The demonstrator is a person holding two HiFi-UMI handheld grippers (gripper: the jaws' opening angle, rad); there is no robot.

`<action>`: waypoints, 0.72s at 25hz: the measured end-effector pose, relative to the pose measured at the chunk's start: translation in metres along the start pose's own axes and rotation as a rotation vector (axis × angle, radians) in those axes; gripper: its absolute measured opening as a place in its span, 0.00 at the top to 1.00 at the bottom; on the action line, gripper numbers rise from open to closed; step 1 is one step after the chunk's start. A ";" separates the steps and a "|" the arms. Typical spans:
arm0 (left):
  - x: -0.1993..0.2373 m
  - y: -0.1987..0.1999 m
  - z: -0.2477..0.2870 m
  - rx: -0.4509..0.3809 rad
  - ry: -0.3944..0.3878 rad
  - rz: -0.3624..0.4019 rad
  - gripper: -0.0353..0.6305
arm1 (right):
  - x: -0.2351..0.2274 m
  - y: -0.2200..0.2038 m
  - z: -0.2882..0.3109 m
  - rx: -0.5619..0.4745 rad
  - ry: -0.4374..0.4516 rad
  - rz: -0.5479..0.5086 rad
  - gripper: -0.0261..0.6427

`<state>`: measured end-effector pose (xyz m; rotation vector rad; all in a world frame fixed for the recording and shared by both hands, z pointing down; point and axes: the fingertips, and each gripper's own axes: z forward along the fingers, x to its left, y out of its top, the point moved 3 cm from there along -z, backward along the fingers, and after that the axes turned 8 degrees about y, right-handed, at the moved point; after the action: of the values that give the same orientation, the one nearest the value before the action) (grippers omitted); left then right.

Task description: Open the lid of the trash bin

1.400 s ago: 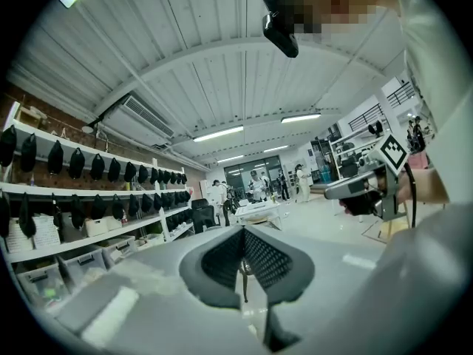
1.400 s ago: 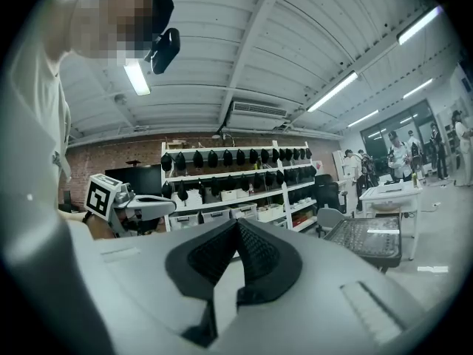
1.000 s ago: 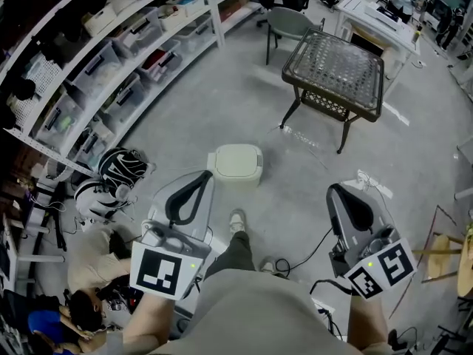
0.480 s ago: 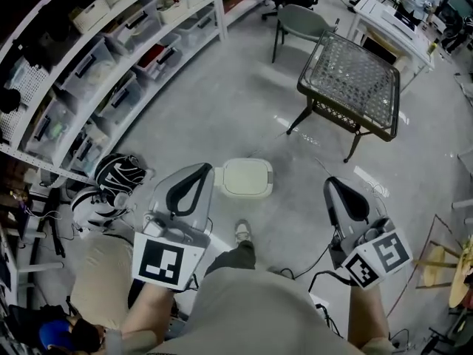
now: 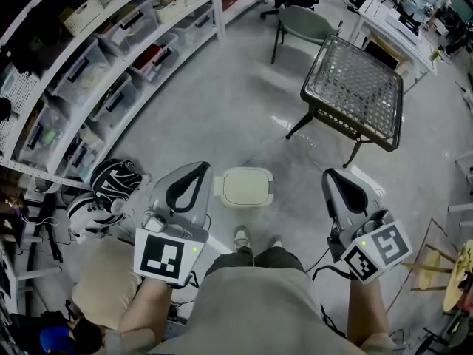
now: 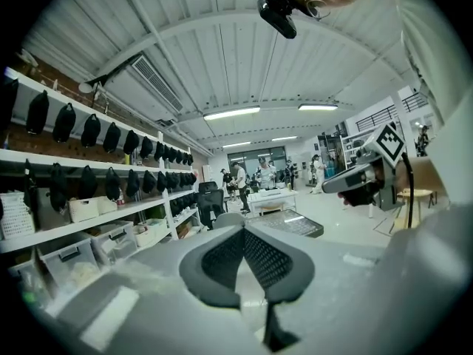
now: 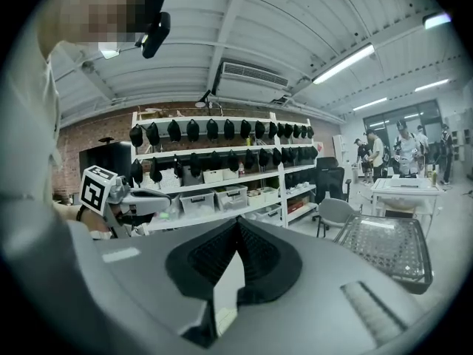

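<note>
In the head view a small pale green trash bin (image 5: 247,186) stands on the grey floor just ahead of the person's shoes, its lid down. My left gripper (image 5: 201,167) is held above the floor just left of the bin, jaws shut and holding nothing. My right gripper (image 5: 329,174) hangs further off to the bin's right, also shut and holding nothing. The left gripper view shows the left gripper (image 6: 243,229) with its dark pads pressed tip to tip. The right gripper view shows the right gripper (image 7: 236,220) the same way. Both gripper views look out level across the room, and the bin is in neither.
A mesh-topped table (image 5: 353,80) stands ahead to the right, a green chair (image 5: 303,22) behind it. Shelves with plastic boxes (image 5: 111,58) run along the left. Black-and-white bags (image 5: 114,174) lie left of the left gripper. A cable (image 5: 319,251) trails on the floor.
The person has walked up to the bin, which now lies close ahead of both shoes. Both grippers stay shut, one on each side of it.
</note>
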<state>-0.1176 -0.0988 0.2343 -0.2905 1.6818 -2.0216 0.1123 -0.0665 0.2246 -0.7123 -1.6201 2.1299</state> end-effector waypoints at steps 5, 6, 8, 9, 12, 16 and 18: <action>-0.002 -0.001 0.017 0.024 0.031 -0.004 0.94 | -0.025 -0.006 0.008 0.029 0.023 0.017 0.96; -0.003 -0.002 0.021 0.030 0.039 -0.006 0.94 | -0.030 -0.007 0.010 0.035 0.032 0.020 0.96; -0.004 -0.006 0.028 0.044 0.054 -0.011 0.94 | -0.040 -0.011 0.016 0.050 0.049 0.025 0.96; -0.004 -0.008 0.032 0.053 0.061 -0.014 0.94 | -0.045 -0.014 0.019 0.060 0.057 0.028 0.96; -0.009 -0.019 0.045 0.095 0.069 -0.030 0.94 | -0.060 -0.026 0.028 0.102 0.075 0.045 0.96; -0.011 -0.043 0.070 0.136 0.055 -0.024 0.94 | -0.081 -0.051 0.048 0.158 0.087 0.071 0.96; -0.012 -0.059 0.083 0.155 0.043 -0.012 0.94 | -0.091 -0.069 0.061 0.187 0.095 0.092 0.96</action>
<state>-0.0831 -0.1573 0.3111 -0.2050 1.5409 -2.1667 0.1481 -0.1467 0.3192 -0.8273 -1.3432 2.2390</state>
